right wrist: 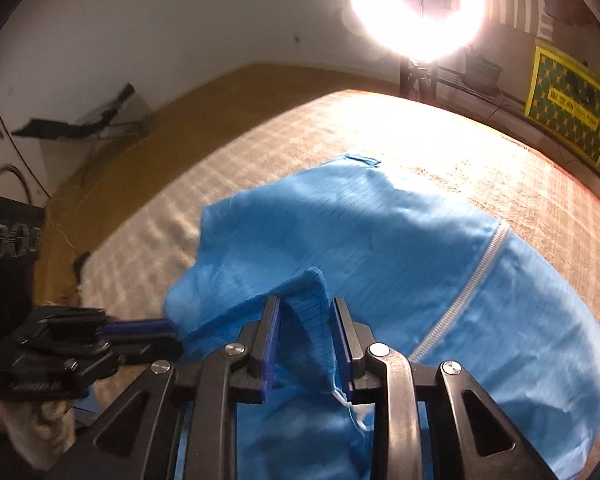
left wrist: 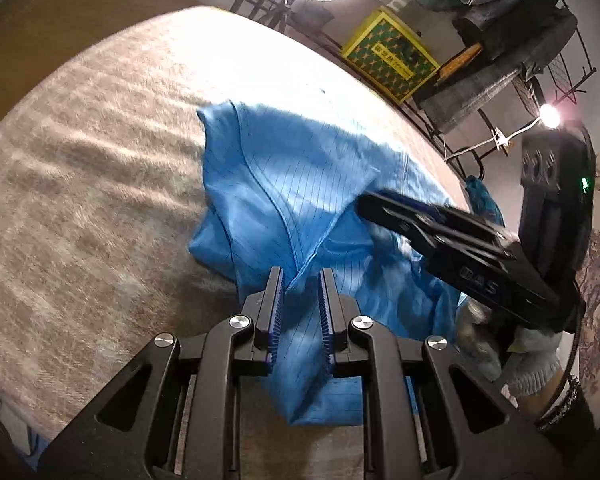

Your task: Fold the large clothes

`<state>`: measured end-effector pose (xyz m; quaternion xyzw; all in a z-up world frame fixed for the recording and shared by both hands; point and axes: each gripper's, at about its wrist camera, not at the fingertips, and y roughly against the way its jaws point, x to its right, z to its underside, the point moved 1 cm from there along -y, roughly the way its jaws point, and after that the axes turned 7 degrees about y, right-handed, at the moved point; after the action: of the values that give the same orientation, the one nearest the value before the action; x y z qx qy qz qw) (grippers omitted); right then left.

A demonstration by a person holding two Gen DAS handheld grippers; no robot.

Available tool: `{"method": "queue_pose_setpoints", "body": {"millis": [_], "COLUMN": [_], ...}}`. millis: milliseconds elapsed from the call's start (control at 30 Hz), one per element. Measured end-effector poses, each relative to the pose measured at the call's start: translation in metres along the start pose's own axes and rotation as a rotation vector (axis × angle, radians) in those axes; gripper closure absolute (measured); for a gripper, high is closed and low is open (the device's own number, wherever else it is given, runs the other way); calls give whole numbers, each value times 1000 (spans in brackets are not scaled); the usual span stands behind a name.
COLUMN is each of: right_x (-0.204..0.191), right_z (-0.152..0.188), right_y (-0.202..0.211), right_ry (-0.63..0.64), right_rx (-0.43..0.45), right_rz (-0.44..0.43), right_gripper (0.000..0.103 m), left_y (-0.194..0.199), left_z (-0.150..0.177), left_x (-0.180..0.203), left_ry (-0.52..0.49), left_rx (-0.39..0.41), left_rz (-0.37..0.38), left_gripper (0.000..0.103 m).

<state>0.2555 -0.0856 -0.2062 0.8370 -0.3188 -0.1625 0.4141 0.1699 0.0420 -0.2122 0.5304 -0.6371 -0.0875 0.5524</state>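
Beige plaid blanket (left wrist: 100,168) covers the bed, with a bright ring lamp (right wrist: 415,8) at the top of both frames. At centre lies the crumpled blue pinstriped garment with a white zipper (right wrist: 379,248). Left claw (left wrist: 300,300), lower centre, is narrow and pinches a fold of it. Right claw (right wrist: 305,332) has cloth between its 2 pads, though they seem not to press.

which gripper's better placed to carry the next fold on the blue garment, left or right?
Probably left. The left gripper pinches a fold of the blue garment, so it could pull straight away. In the right gripper, cloth stands loose between parted pads; it must close first.
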Motion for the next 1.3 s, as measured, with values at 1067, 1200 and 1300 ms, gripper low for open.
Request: {"method": "queue_pose_setpoints", "body": {"millis": [1067, 1200, 1300], "right_x": [36, 53, 70], "right_z": [149, 124, 115], "right_y": [125, 125, 126], "right_ry": [-357, -355, -415], "right_rx": [-11, 45, 69], "right_rz": [18, 42, 56], "right_gripper": [60, 65, 65], "left_y": [37, 28, 3], "left_z": [40, 41, 51], "left_x": [27, 57, 73], "left_ry": [-131, -118, -67], "left_rx": [-20, -62, -152], "left_rz": [-111, 33, 136], "left_gripper": [65, 65, 65]}}
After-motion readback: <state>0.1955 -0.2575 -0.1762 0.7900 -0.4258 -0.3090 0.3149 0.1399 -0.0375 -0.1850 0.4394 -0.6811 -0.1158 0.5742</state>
